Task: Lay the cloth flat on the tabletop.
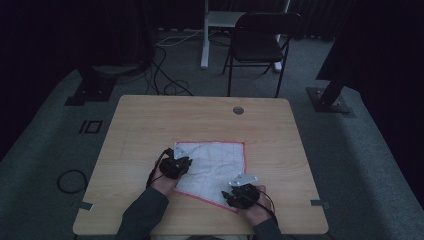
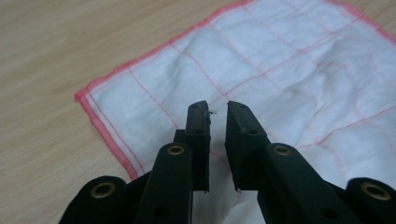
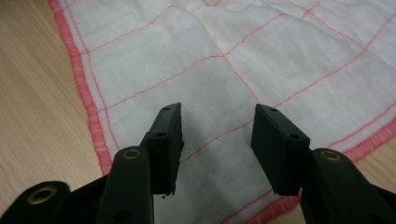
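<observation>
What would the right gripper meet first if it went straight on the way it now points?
Most likely the white cloth. The right gripper tilts down over its near corner, jaws apart, nothing between them. How high it hangs above the fabric is unclear.

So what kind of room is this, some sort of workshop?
Probably a lab or recording room rather than a workshop: a bare wooden table on grey carpet, cables across the floor, black stand bases either side, a folding chair behind.
</observation>
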Action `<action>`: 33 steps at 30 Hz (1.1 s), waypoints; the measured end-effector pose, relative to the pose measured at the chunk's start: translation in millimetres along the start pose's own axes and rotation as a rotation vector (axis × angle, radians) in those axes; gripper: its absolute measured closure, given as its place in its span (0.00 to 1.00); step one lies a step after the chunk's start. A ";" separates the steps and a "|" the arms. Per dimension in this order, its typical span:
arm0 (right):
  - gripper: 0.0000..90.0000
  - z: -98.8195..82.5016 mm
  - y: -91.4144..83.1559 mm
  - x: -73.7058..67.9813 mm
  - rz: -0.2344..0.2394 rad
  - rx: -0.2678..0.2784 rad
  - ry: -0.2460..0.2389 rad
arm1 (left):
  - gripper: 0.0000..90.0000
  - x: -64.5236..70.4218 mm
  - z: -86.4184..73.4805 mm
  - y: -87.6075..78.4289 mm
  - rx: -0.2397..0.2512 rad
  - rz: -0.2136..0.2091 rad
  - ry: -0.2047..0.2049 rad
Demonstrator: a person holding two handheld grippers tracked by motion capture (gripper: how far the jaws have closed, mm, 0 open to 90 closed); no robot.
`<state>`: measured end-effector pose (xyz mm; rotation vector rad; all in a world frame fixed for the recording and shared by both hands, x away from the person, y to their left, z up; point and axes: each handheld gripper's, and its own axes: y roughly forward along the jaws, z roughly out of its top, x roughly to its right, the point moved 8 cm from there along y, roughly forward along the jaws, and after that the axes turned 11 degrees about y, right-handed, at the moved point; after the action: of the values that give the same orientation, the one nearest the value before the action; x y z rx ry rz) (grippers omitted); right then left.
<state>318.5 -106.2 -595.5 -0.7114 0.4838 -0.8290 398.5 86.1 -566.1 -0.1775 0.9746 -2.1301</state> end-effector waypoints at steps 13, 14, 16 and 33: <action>0.59 -8.9 -11.9 20.5 -0.006 -0.017 0.008 | 0.87 -11.9 -18.4 18.6 -0.078 0.012 -0.034; 0.59 -9.6 -13.0 21.8 -0.009 -0.020 0.013 | 0.87 -13.6 -19.4 19.7 -0.078 0.011 -0.040; 0.58 -10.5 -14.3 24.1 -0.009 -0.021 0.019 | 0.87 -16.4 -19.7 20.7 -0.075 0.008 -0.051; 0.56 -9.1 -13.1 28.3 0.005 -0.004 0.031 | 0.87 -40.8 -24.3 24.2 -0.061 0.062 -0.100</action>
<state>322.9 -138.4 -595.3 -0.7018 0.5151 -0.8358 431.1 119.0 -592.6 -0.2778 0.9750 -2.0168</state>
